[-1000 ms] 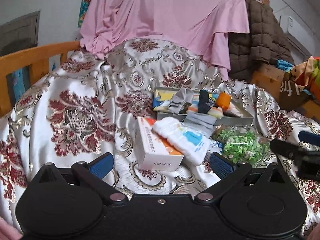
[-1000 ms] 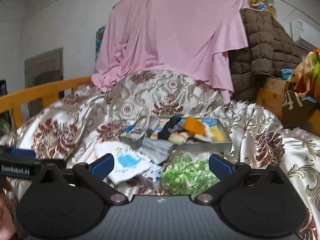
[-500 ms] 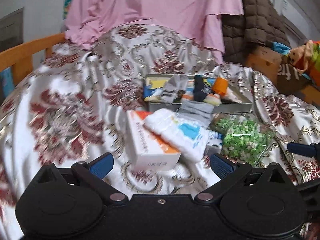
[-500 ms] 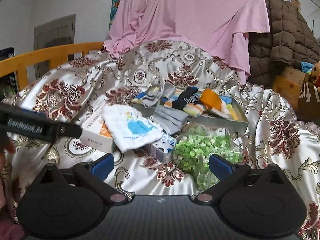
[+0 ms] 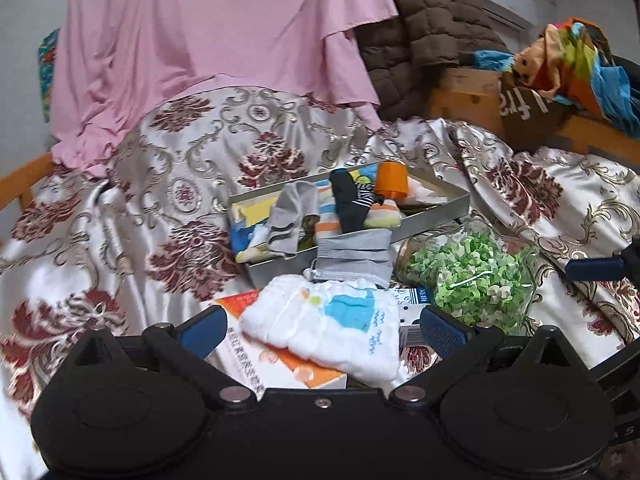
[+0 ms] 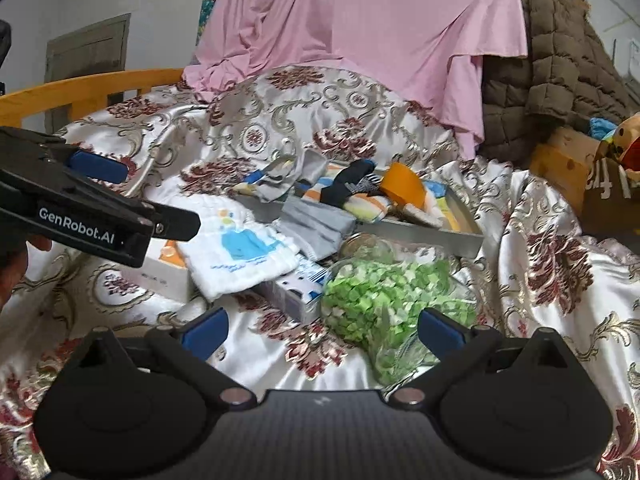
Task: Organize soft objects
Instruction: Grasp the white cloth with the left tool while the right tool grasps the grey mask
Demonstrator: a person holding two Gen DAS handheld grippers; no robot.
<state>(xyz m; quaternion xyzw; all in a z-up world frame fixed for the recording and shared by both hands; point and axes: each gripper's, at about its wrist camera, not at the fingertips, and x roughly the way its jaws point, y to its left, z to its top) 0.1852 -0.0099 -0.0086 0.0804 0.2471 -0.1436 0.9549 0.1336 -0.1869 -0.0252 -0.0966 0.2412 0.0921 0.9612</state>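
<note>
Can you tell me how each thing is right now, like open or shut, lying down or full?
Left tongs: open, empty.
Right tongs: open, empty.
White cloth: folded, draped over an orange-and-white box.
Jar: lying on its side, full of green bits.
Metal tray: open, holding socks.

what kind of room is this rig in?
Most likely a bedroom in a home: the items lie on a floral satin bedspread edged by a wooden bed rail, with a brown quilt and a pink sheet piled behind. An air conditioner is mounted on the wall.
</note>
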